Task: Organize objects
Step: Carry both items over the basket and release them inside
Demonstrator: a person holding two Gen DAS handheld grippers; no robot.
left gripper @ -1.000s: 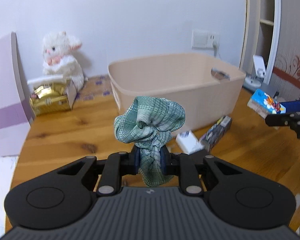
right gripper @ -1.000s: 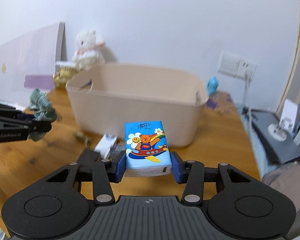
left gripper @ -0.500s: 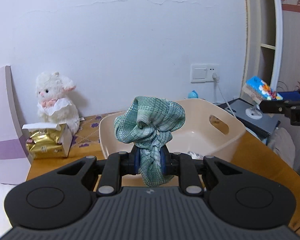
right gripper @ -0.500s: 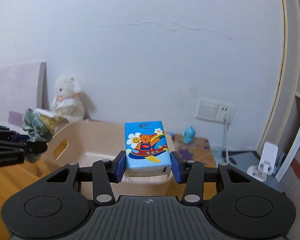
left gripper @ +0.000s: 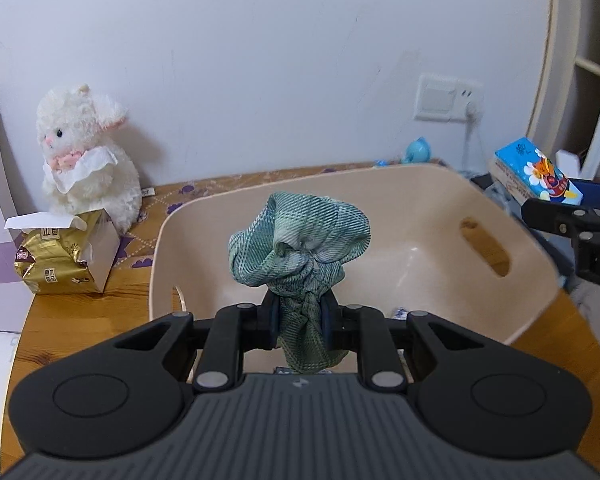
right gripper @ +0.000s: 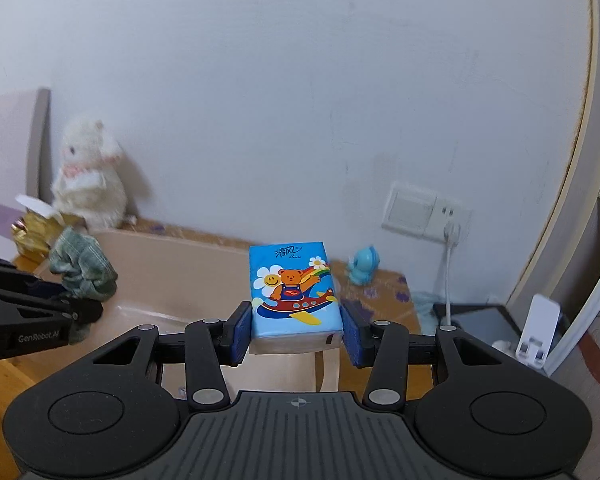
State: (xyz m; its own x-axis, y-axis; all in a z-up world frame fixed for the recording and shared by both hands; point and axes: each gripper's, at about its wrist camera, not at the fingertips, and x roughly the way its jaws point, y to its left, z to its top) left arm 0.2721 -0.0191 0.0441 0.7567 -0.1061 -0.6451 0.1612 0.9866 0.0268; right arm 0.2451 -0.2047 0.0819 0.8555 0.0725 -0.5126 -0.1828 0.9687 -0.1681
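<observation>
My left gripper [left gripper: 300, 320] is shut on a bunched green plaid cloth [left gripper: 300, 240] and holds it above the near rim of the beige plastic bin [left gripper: 440, 200]. My right gripper [right gripper: 296, 332] is shut on a blue tissue pack with a bear print [right gripper: 294, 292], held above the bin's right side [right gripper: 172, 276]. The tissue pack also shows at the right in the left wrist view [left gripper: 536, 176], and the cloth at the left in the right wrist view [right gripper: 82, 268]. A small item lies on the bin floor [left gripper: 400, 313].
A white plush lamb [left gripper: 84, 156] and a gold tissue box [left gripper: 60, 256] stand at the back left of the wooden table [left gripper: 80, 316]. A small blue toy [right gripper: 364, 266] sits by the wall under a socket [right gripper: 424, 216]. A white stand [right gripper: 538, 328] is at right.
Both grippers have risen from table level and moved forward over the bin, each still holding its object. The bin's inside now shows below the cloth.
</observation>
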